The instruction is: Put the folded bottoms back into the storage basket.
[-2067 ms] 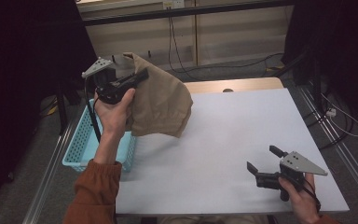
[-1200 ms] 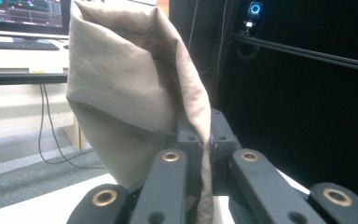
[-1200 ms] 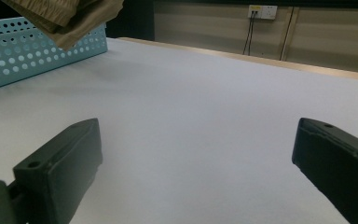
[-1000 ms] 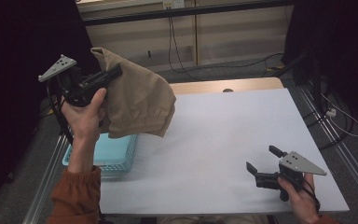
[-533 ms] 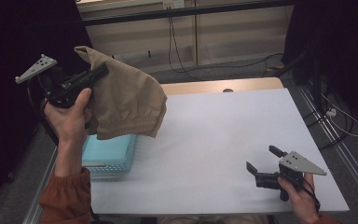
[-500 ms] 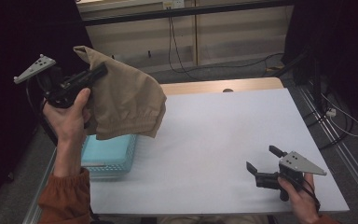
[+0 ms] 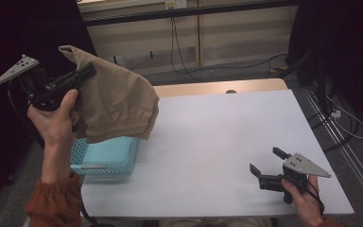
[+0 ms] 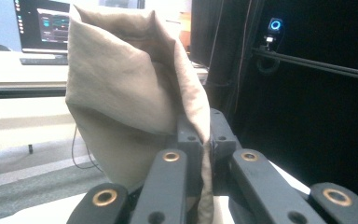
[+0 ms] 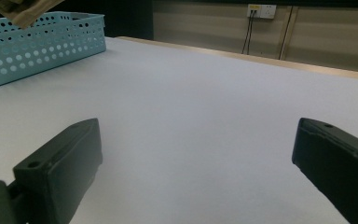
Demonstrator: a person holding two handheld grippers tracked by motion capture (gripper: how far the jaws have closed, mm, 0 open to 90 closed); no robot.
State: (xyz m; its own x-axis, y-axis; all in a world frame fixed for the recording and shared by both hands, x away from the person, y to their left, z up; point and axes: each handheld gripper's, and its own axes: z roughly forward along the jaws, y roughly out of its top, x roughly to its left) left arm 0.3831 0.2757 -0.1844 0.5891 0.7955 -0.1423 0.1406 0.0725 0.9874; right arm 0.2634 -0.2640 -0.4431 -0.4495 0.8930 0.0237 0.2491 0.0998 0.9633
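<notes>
left gripper (image 7: 78,75) upper left pinches the crumpled tan cloth garment (image 7: 116,101); right gripper (image 7: 267,163) gapes empty; I'd lower it slowly over the perforated turquoise plastic basket (image 7: 104,158)

A white table (image 7: 217,137) carries a turquoise perforated basket (image 7: 105,157) at its left edge.

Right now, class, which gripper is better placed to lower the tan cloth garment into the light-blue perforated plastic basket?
Left. The left gripper is shut on the tan cloth garment, hanging above the light-blue perforated plastic basket. The right gripper sits open, far across the table.
</notes>
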